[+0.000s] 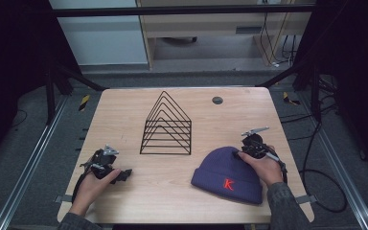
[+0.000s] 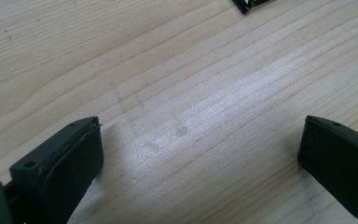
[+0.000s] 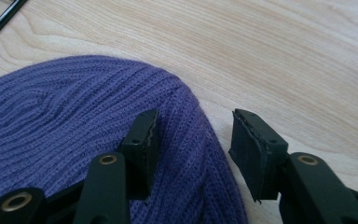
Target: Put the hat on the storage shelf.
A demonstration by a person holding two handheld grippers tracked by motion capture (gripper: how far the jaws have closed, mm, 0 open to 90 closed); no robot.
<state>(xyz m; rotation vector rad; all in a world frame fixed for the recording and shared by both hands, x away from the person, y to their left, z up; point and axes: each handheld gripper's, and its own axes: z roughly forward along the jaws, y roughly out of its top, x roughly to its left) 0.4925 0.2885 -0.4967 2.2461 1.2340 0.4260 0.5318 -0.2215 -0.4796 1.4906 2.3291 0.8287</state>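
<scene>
Counter (image 2: pixel 177 93) is pale wood with a slight sheen; beanie (image 3: pixel 74 116) is ribbed purple knit, rack (image 1: pixel 166 125) thin black wire.

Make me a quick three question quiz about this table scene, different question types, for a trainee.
1. True or false: the right gripper has its jaws open astride the edge of the purple beanie.
2. Multiple choice: what lies between the left gripper's jaws? A) the beanie B) bare wooden table C) the wire rack
3. Fill in: the letter on the beanie's cuff is a red ___.

Key:
1. True
2. B
3. K
</scene>
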